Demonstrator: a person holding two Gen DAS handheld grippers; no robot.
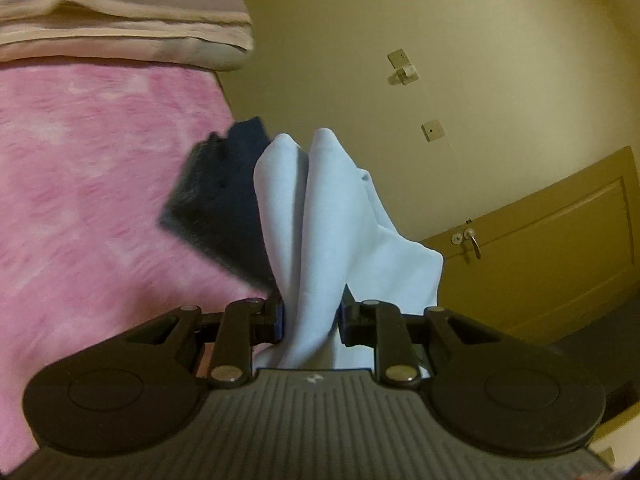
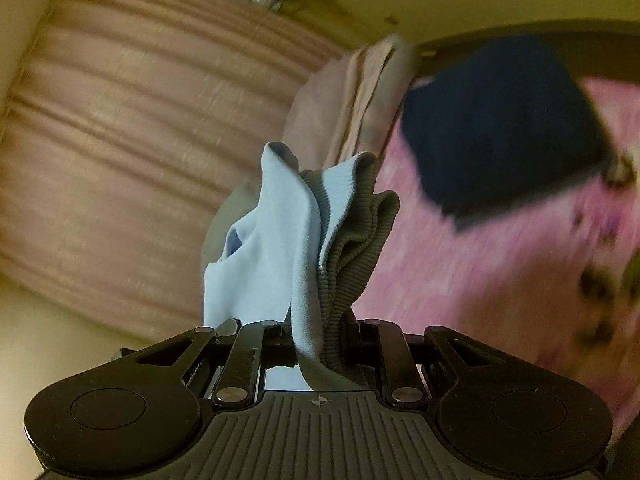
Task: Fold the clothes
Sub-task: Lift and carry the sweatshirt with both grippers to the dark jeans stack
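Observation:
A light blue garment (image 1: 320, 216) is pinched in my left gripper (image 1: 311, 316), bunched upright between the jaws, held above the bed. My right gripper (image 2: 320, 340) is shut on another part of the same light blue garment (image 2: 280, 220), at its grey ribbed hem (image 2: 352, 232). A folded dark navy garment (image 1: 224, 200) lies on the pink blanket (image 1: 92, 184); it also shows in the right wrist view (image 2: 500, 128), blurred.
A beige folded cover or pillow (image 1: 120, 20) lies at the head of the bed. A cream wall with switch plates (image 1: 432, 130) and a brown door (image 1: 560, 240) stand to the right. Pinkish curtains (image 2: 140, 140) fill the right wrist view's left side.

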